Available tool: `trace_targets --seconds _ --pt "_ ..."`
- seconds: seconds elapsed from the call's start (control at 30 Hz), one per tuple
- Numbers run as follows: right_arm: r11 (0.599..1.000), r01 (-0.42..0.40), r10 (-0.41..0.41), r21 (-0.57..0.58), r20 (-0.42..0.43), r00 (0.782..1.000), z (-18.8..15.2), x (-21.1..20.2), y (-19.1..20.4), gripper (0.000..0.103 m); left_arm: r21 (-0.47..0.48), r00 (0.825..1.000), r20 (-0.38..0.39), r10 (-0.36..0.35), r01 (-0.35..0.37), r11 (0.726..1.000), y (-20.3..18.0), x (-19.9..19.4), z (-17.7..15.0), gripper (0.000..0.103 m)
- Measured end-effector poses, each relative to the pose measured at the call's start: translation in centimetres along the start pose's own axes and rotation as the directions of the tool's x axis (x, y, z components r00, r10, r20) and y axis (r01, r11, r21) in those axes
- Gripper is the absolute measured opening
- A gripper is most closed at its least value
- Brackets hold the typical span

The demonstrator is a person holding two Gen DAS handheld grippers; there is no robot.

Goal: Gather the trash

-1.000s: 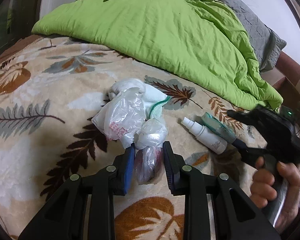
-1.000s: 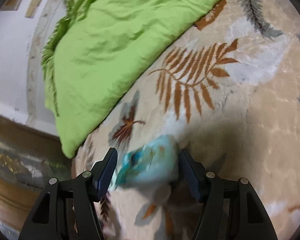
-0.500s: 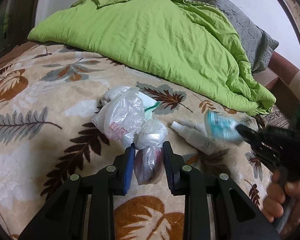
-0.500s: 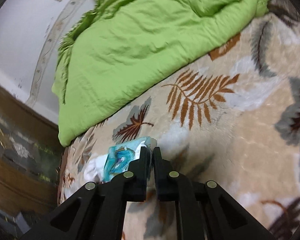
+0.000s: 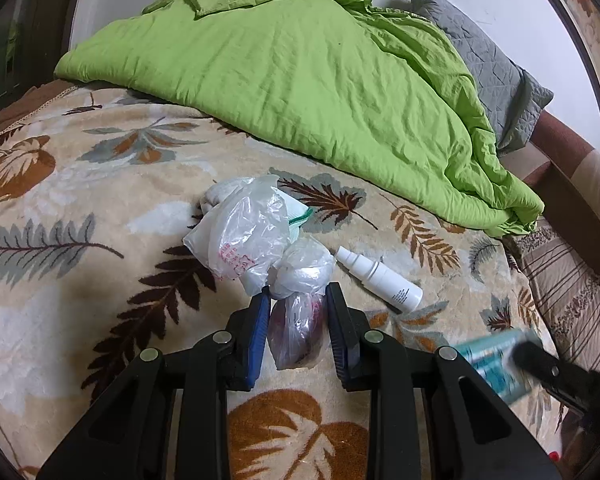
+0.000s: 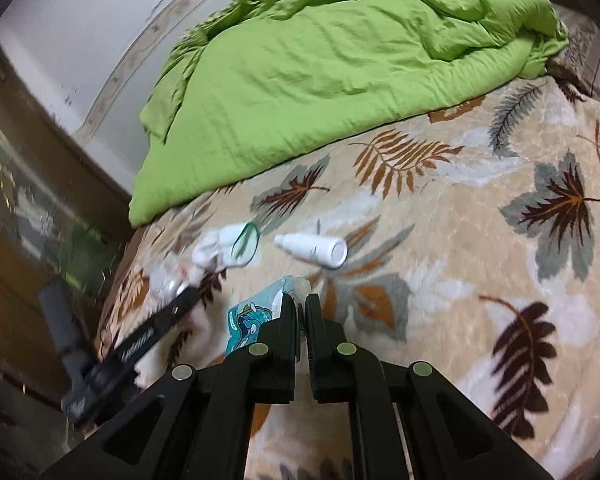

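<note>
Two hand-held grippers work as a pair: the left hand-held gripper (image 5: 298, 320) pinches the clear plastic bag (image 5: 296, 336) on the bed (image 5: 60, 280), while the right hand-held gripper (image 6: 300, 308), clenched on a teal wrapper (image 6: 252, 320), holds it above the bed's near edge, likely for bagging.

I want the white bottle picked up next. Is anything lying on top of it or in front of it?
Nothing visible covers the white bottle. It lies alone on the blanket, beside the plastic bags. Both grippers already hold trash, though.

Soft indoor light, fisheye-curved edges, motion blur at left.
</note>
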State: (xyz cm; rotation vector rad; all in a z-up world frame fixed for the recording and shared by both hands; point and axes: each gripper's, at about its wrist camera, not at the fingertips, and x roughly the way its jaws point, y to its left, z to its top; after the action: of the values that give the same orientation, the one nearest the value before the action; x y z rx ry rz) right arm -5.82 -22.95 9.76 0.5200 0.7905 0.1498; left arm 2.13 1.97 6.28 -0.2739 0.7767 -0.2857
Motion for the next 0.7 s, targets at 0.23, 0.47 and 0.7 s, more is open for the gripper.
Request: trace_targets --seconds 0.23,0.47,0.7 --pt "1.000 0.007 -0.007 -0.006 0.002 1.000 -1.1 -1.2 0.5 0.006 0.012 1.000 0.003 0.006 -0.006 1.000 -0.4 -0.2 -0.2 0.027" --pt "0.999 0.025 -0.024 -0.026 0.022 0.999 -1.4 -2.3 1.1 0.006 0.021 1.000 0.002 0.006 -0.006 1.000 -0.5 -0.2 -0.3 0.027" --pt "0.999 0.043 -0.042 -0.024 0.018 0.999 -2.1 -2.8 1.1 0.006 0.051 1.000 0.005 0.004 -0.004 0.999 -1.1 -0.3 -0.5 0.027"
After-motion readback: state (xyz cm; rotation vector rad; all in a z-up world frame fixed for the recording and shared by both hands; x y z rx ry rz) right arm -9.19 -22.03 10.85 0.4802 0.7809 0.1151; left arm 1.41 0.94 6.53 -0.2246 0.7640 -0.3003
